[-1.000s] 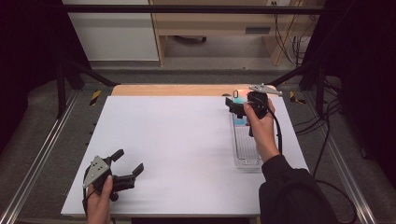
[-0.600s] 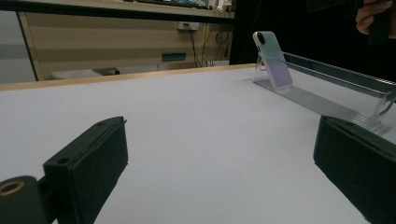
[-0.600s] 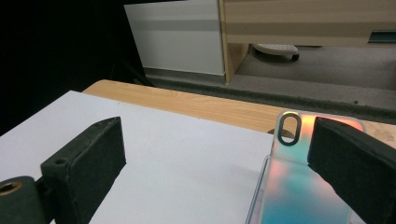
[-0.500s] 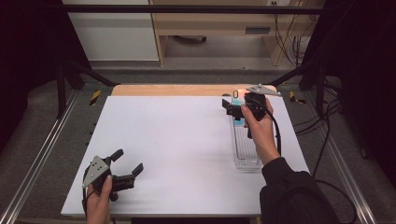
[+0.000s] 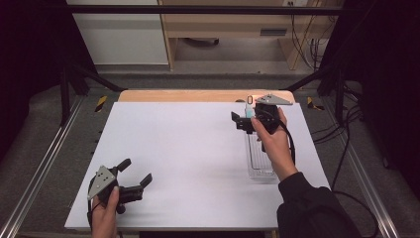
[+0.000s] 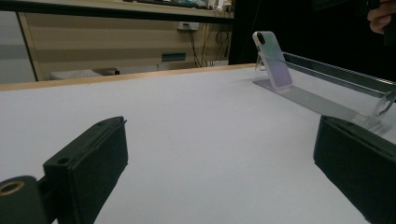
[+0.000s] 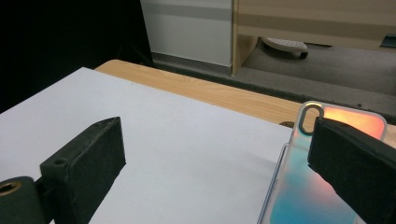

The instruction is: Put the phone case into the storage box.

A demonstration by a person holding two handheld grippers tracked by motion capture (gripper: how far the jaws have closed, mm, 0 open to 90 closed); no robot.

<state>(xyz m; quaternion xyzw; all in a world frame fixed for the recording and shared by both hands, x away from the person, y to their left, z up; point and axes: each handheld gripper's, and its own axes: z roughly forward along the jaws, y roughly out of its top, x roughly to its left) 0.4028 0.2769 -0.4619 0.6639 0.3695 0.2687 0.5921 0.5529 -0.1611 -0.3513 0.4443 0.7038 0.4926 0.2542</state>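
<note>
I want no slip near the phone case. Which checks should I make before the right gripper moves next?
1. Right gripper open: ok, jaws wide apart.
2. Phone case between the jaws: not ok, one jaw is in front of it.
3. Case seated in the clear rack: ok, leaning at its far end.
4. Left gripper away: ok, at the near left corner.
5. Contact with the case: cannot tell.

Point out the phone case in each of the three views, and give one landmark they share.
High view: phone case far right, propped at the clear stand's far end.
Left gripper view: upper right, leaning on the stand.
Right gripper view: lower right, behind the right jaw.
Shared landmark: wooden table edge.
</note>
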